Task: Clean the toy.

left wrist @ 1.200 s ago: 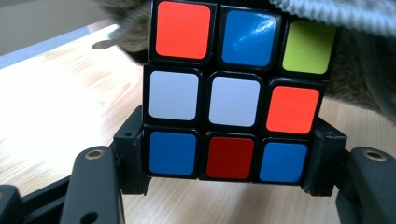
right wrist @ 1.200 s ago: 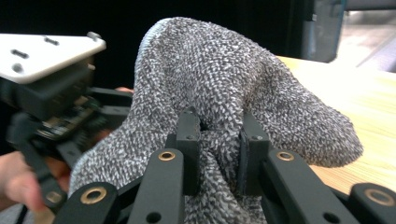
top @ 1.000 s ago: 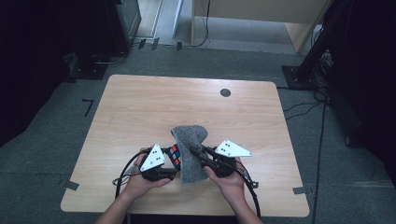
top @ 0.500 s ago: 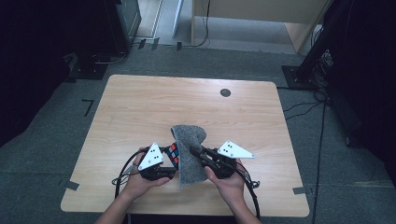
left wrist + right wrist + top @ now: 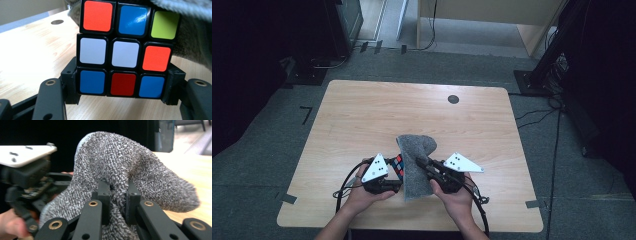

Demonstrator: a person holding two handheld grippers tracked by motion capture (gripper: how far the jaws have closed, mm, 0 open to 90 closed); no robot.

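Grey knitted cloth lies near the front edge of the wooden table in the high view, draped between the two hands. The left gripper sits at its left edge with a puzzle cube part-showing beside the cloth. The right gripper reaches into the cloth from the right. A dark round grommet marks the far side of the table.

Left gripper view: the cube is clamped between the two black jaws at its bottom row, resting just above the tabletop. Its face shows orange, blue, green, white and red stickers. The cloth hangs over the cube's top and right side.

Right gripper view: the jaws are pinched tight on a fold of the cloth, which bulges up and over them. The left gripper shows beyond it, blurred.

Risks, as judged: the grip on the cube is low, so a tug on the cloth could tip or twist the cube out. The pinch takes only a small fold, which may slip free under pull. The cloth could also snag on a cube corner.

No brand, label or legible writing is visible anywhere.
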